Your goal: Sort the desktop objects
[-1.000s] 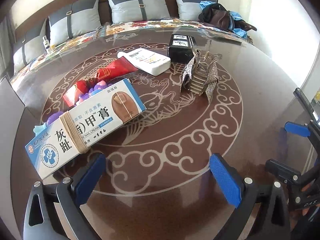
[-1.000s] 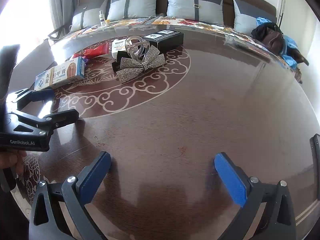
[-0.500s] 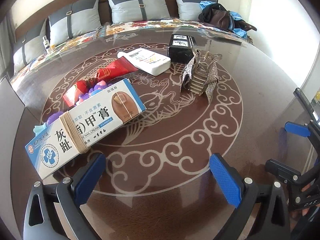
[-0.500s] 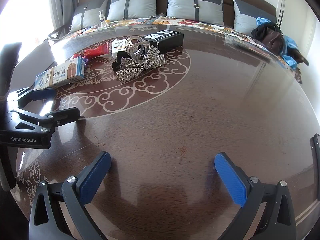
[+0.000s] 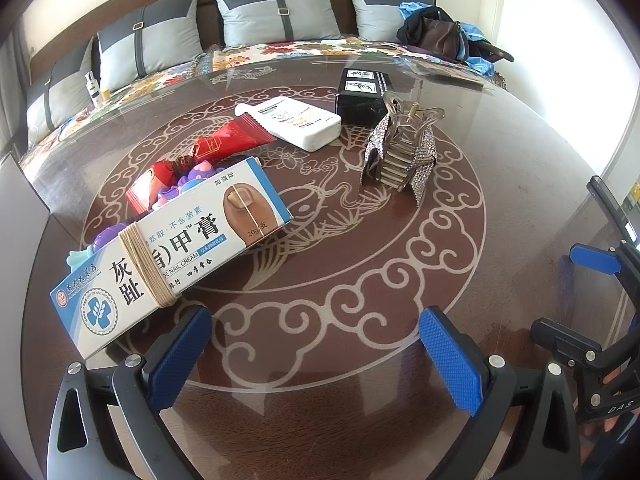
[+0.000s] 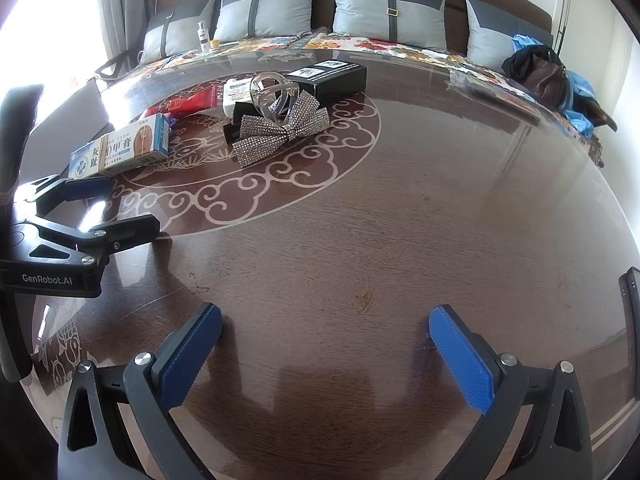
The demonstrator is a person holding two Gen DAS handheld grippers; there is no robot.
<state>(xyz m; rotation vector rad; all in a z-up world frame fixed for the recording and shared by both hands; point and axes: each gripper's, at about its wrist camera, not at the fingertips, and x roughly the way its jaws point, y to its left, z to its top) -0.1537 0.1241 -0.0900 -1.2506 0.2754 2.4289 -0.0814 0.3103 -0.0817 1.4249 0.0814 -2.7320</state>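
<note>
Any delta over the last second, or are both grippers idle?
Nothing visibly changed. The left gripper and right gripper stay open and empty above the table; the nail cream box, rhinestone bow clip, white tube and black box lie where they were.

left hand-held gripper (image 5: 316, 344) — spread wide | right hand-held gripper (image 6: 324, 340) — spread wide, empty

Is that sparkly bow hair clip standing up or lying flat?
Standing up: the hair clip rests on its teeth and bow, clear handles pointing upward.
</note>
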